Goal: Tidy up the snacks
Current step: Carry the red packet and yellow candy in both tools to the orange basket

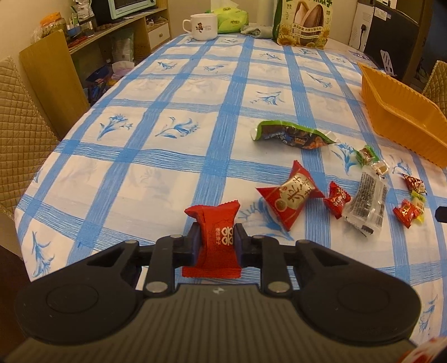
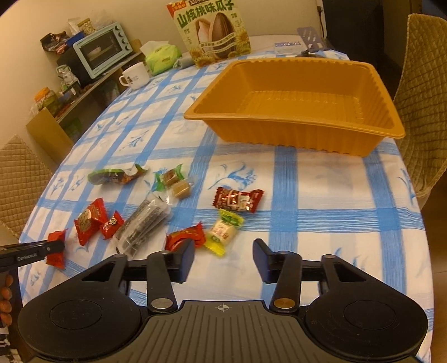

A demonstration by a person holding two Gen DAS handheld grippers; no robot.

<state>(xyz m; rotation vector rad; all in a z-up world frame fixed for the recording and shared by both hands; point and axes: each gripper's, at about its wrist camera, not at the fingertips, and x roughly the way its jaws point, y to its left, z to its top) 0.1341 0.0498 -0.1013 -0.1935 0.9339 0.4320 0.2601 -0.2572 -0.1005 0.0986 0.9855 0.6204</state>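
Note:
My left gripper [image 1: 217, 238] is shut on a red snack packet [image 1: 215, 220], pinched at its middle just above the blue-checked tablecloth. In the right wrist view the same packet [image 2: 56, 251] shows at the far left in that gripper's fingers. My right gripper [image 2: 223, 251] stands open over the near table edge with nothing between its fingers. Just ahead of it lie a yellow-green candy [image 2: 225, 231] and a red candy [image 2: 184, 237], the latter beside its left fingertip. Several more wrapped snacks are scattered around them. An empty orange tray [image 2: 279, 134] sits further back.
A long green packet [image 1: 293, 134], a large red packet [image 1: 290, 195] and a clear-wrapped sesame bar [image 1: 363, 201] lie between the grippers. A white mug [image 1: 202, 26], a tissue pack [image 2: 162, 57] and a sunflower-seed bag [image 2: 212, 30] stand at the far end. Quilted chairs flank the table.

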